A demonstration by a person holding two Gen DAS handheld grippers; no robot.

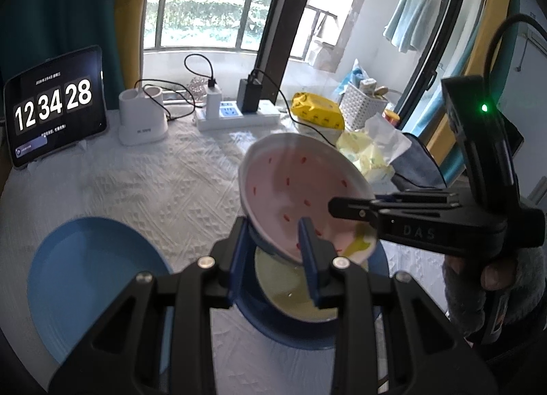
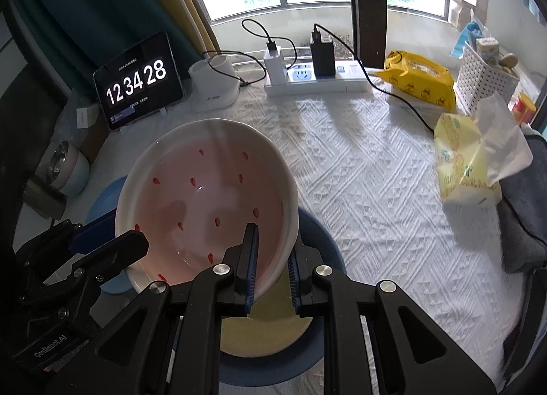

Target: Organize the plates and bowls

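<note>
Both tongs grip the pink bowl point(image 2: 205, 203): left tongs point(image 1: 275, 258) on its rim at nine o'clock, right tongs point(image 2: 271, 268) at five. It hangs tilted above a yellow-lined blue bowl point(image 2: 318, 234) on the worktop point(image 2: 376, 189).

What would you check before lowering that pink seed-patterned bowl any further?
1. Right gripper clamps the rim of the pink ceramic bowl with red seed marks: ok.
2. Left gripper also clamps the bowl's rim: ok.
3. Bowl level: not ok, it tilts.
4. Landing spot, the pale yellow plate on the dark blue plate, lies under the bowl: ok.
5. Bowl's underside free of the yellow plate: cannot tell.
6. Light blue plate lies clear to the side: ok.
</note>
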